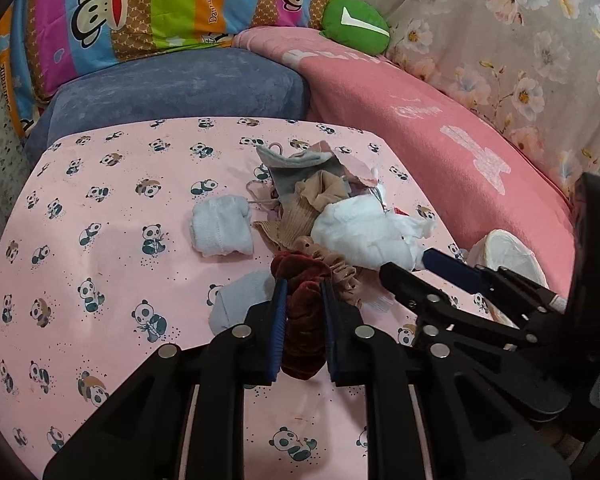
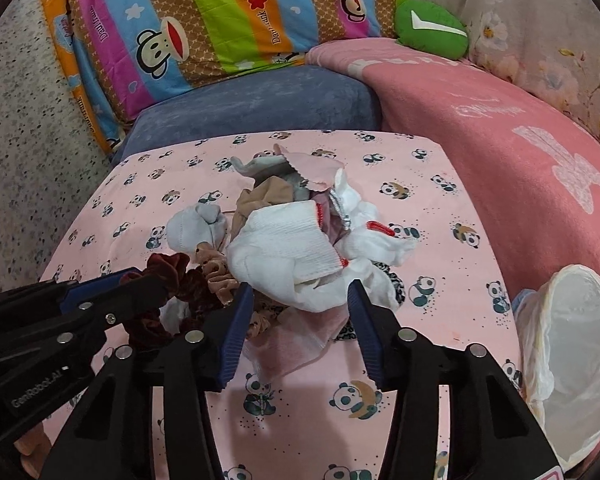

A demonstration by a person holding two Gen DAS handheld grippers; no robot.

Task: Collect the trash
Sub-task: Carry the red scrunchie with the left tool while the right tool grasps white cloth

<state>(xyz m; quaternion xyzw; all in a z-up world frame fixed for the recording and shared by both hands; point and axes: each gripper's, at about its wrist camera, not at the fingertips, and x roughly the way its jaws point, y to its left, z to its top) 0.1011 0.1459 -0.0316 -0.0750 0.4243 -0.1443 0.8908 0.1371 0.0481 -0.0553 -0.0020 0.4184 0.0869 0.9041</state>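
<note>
On the panda tablecloth (image 1: 100, 208), my left gripper (image 1: 303, 292) clamps the dark red scrunchie (image 1: 304, 280) beside the clothes pile (image 2: 292, 232); my right gripper (image 2: 300, 300) stands wide apart around a white sock (image 2: 300, 264).

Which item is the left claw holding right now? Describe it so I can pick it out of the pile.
On the panda-print sheet, find the fabric pile at its middle. At the pile's near edge, the left claw is shut on the dark red velvet scrunchie. It is the only deep maroon, ruffled ring; the scrunchie touching it is tan.
</note>
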